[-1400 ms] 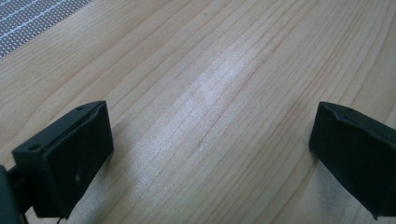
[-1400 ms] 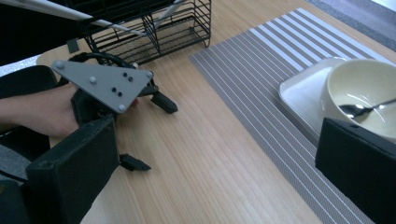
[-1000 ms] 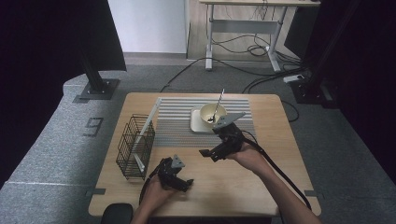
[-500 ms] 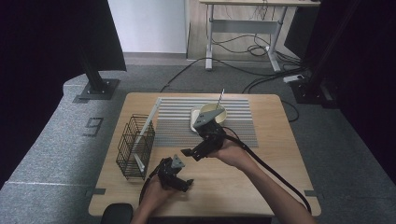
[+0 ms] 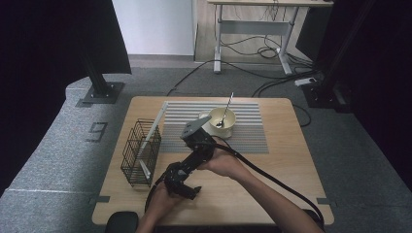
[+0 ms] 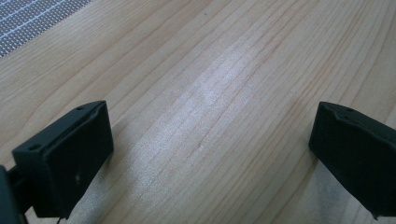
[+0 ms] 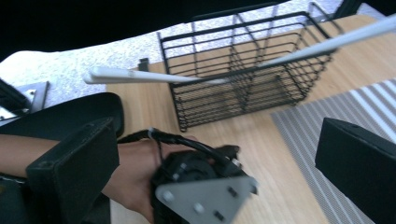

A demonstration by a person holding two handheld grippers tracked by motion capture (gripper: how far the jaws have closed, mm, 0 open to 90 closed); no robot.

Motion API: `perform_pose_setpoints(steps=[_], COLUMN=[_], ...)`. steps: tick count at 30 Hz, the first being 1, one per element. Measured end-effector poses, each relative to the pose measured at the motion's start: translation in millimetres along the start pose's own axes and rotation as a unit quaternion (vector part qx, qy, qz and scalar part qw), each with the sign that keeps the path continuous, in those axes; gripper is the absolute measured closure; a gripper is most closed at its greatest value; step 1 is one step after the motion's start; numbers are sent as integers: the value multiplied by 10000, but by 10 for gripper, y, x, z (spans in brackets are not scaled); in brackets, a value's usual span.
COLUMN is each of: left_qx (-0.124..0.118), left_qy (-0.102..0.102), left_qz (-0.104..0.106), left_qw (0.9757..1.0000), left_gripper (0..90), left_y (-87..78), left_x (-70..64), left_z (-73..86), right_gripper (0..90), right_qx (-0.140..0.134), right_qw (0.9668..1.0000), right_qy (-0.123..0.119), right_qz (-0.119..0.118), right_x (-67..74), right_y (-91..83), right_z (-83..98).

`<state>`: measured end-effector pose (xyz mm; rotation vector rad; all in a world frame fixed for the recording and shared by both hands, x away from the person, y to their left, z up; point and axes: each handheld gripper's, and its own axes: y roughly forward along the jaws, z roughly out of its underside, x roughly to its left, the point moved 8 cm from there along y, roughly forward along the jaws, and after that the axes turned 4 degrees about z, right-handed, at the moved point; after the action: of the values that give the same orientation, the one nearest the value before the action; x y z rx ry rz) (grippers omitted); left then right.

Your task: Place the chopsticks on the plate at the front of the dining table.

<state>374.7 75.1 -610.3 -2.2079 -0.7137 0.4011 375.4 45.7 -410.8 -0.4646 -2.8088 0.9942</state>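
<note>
Both grippers open; one bowl, one basket

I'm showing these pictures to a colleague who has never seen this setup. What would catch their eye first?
Probably the two hand-held grippers bunched together near the table's front edge: the right gripper reaches over the left gripper, both with jaws open and empty. Next, the cream bowl with a spoon on the striped mat, and the black wire basket at the left.

I see an evenly lit table against dark surroundings, soft glare on wood, and blurred close-ups.
</note>
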Motion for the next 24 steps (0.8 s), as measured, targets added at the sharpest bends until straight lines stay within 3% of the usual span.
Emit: perform_pose_setpoints(steps=[8, 13, 24], left_qx=[-1, -5, 18], left_qy=[5, 2, 23], left_qz=[-3, -5, -3], left_qw=[10000, 10000, 10000], left_gripper=[0, 0, 0], left_y=[0, 0, -3], left_x=[2, 1, 4], left_z=[0, 0, 2], right_gripper=[0, 0, 106], right_qx=[102, 260, 371], right_qw=[9995, 9991, 9983], right_qy=[-62, -116, -210], right_qz=[-283, -325, -404], right_x=[213, 302, 445], right_y=[234, 365, 583], right_z=[-66, -68, -101])
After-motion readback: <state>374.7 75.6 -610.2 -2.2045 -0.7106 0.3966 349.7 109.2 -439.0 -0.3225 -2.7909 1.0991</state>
